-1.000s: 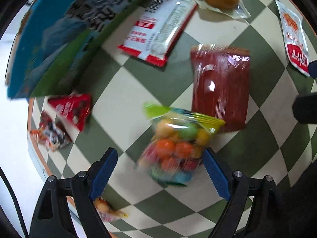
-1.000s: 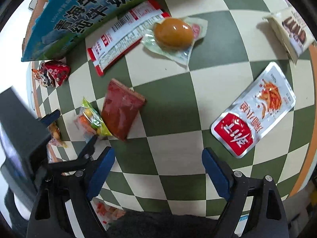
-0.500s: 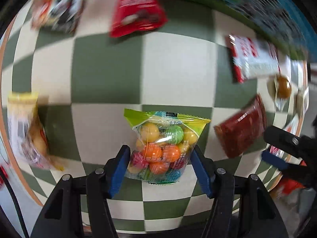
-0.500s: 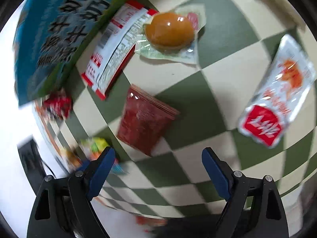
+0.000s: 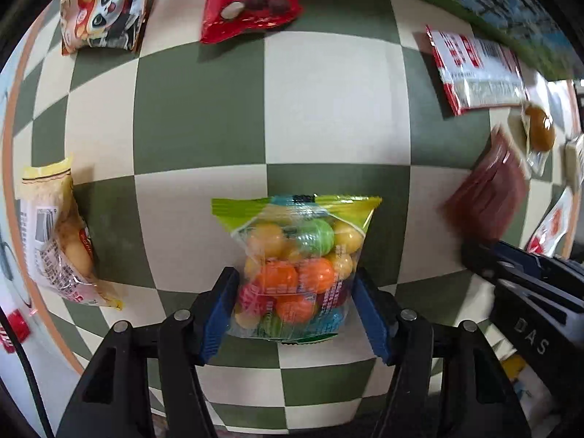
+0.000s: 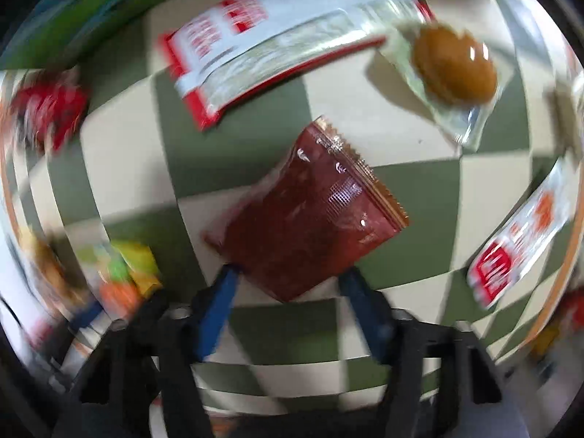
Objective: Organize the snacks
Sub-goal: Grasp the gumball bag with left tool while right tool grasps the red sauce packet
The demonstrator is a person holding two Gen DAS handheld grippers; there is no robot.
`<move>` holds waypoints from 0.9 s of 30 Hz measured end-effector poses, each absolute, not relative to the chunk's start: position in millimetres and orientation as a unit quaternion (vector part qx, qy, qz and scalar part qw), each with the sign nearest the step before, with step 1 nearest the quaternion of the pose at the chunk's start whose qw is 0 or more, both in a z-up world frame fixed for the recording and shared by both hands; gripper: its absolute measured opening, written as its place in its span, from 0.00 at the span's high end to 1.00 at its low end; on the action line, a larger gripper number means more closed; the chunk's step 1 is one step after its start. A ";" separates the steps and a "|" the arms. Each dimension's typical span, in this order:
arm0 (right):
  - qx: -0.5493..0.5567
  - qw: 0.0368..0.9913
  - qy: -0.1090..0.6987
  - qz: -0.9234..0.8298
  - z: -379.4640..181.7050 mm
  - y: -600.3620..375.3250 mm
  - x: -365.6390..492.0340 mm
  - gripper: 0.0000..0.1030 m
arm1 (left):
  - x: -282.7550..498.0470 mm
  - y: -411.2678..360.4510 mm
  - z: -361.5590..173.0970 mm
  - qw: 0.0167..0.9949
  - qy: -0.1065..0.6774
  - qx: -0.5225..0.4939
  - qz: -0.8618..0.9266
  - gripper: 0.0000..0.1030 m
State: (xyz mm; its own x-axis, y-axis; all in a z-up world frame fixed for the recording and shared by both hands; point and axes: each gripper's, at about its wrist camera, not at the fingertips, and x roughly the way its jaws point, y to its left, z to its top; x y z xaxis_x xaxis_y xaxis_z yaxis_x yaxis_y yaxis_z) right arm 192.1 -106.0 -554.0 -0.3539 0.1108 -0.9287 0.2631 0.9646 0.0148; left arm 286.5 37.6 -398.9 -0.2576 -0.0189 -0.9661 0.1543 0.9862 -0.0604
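Snacks: loose packets lie spread over a green-and-cream checkered tabletop (image 5: 204,116).
Candy bag (image 5: 295,270): clear bag of coloured balls with a green top strip, upright in the left wrist view, near the middle of the tabletop. Its lower half sits between the jaws of the left gripper (image 5: 296,315).
Left jaws: both blue pads press on the sides of the candy bag, pinching it. They have just been closing onto it.
Dark red pouch (image 6: 310,215): flat, tilted, serrated top edge pointing up and right in the right wrist view. Its lower corner lies between the jaws of the right gripper (image 6: 292,292).
Right jaws: they have just been closing. The picture is blurred; the pads stand at the pouch's lower edges, drawn in on it.
Right gripper, seen from the left (image 5: 525,284): black body at the right edge, its tip at the dark red pouch (image 5: 489,200).
White-and-red packet (image 6: 277,36): long, lying above the pouch, apart from it.
Brown egg (image 6: 454,65): sealed in clear wrap, right of the long packet, touching its end.
Red-label sachet (image 6: 518,244): white, at the right edge, well apart from the pouch.
Panda packet (image 5: 106,7): far left corner.
Red chocolate bag (image 5: 248,0): just beside the panda packet.
Yellow-topped packet (image 5: 58,241): left edge, near the tabletop's orange rim.
Blue-green carton (image 5: 503,14): along the far right side.
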 end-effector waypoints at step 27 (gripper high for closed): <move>0.046 0.554 0.831 -0.032 -557.0 -94.3 190.8 0.41 | 280.8 25.7 -399.8 0.619 0.781 0.051 -0.062 0.35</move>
